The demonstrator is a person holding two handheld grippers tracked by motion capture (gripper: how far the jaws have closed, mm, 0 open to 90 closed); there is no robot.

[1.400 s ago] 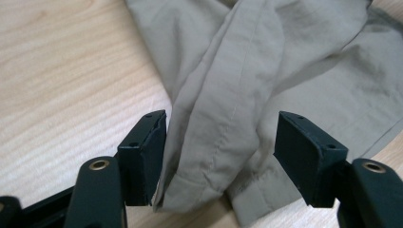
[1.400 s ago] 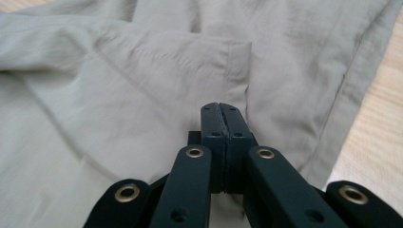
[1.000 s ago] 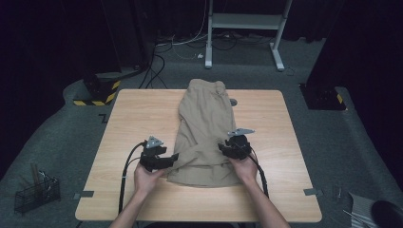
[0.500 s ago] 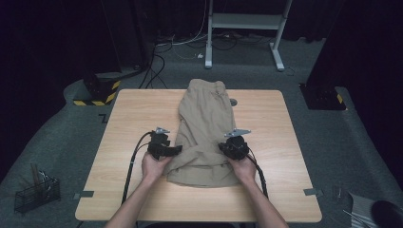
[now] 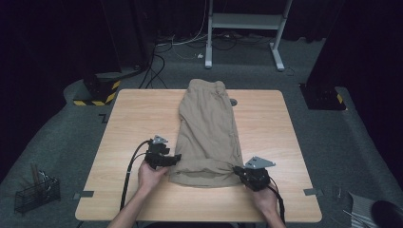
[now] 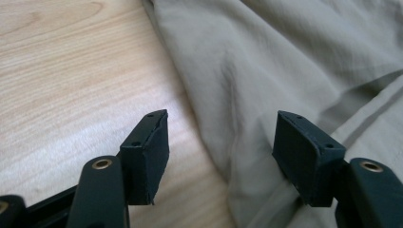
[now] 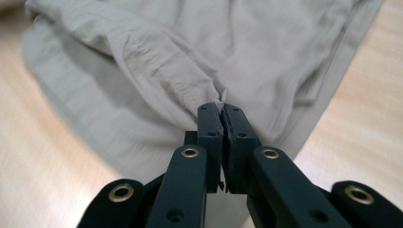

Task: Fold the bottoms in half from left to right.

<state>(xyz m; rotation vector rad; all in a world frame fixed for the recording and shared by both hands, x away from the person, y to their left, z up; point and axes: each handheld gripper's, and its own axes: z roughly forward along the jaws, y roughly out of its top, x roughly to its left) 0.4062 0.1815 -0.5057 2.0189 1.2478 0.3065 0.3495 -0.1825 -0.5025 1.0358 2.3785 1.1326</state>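
A khaki garment (image 5: pixel 209 128) lies lengthwise down the middle of the wooden table (image 5: pixel 138 118), waistband at the far end. My left gripper (image 5: pixel 177 158) rests at the garment's near left edge. Its jaws stand open in the left gripper view (image 6: pixel 221 152), one pad over bare wood, the other over the cloth (image 6: pixel 285 61), gripping nothing. My right gripper (image 5: pixel 240 172) is at the near right corner. It is shut on a bunched fold of the khaki fabric (image 7: pixel 214 47), which puckers at the fingertips (image 7: pixel 222 114).
A small grey object (image 5: pixel 234 101) lies on the table beside the garment's far right side. On the floor are a black wire basket (image 5: pixel 35 192) at the left, a yellow-striped base (image 5: pixel 97 90), cables and a white stand (image 5: pixel 247 23) behind the table.
My right gripper has closed on the garment's near right corner and moved toward the near right table edge, drawing the hem with it. The left gripper sits about where it was.
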